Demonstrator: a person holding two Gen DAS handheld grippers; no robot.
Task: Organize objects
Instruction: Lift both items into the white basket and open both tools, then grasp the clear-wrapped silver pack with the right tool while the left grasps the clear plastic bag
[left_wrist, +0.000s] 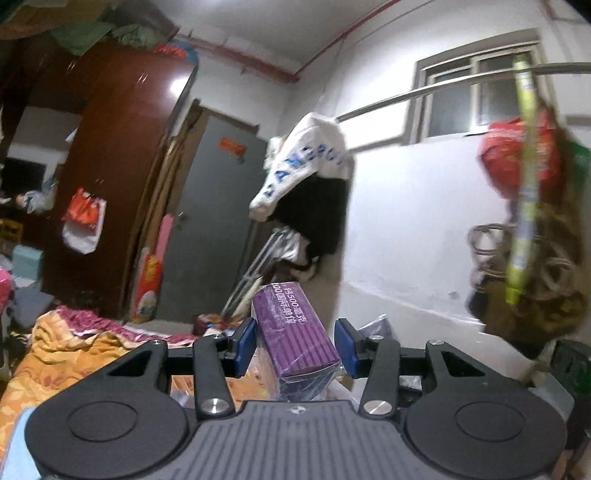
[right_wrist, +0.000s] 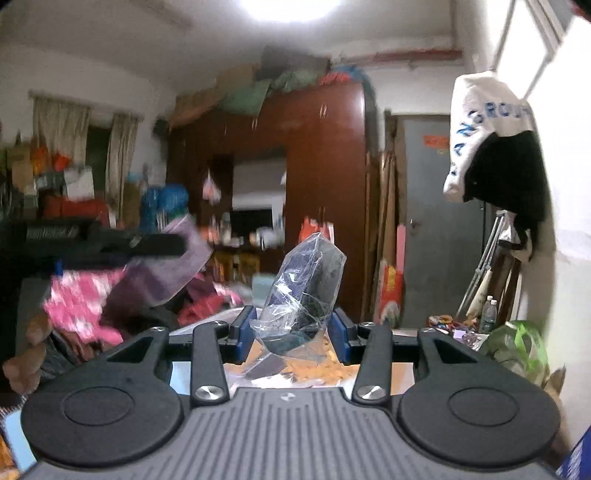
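left gripper clenched purple box, box tilted toward 11 o'clock; right gripper clenched clear plastic bag, bag leaning toward 1 o'clock.

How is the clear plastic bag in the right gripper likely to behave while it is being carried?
The clear plastic bag looks crinkled and creased, so it will probably flex rather than hold its shape. A dark item shows inside; it may shift. The glossy film could slip between the right gripper's blue pads, which press only its lower part.
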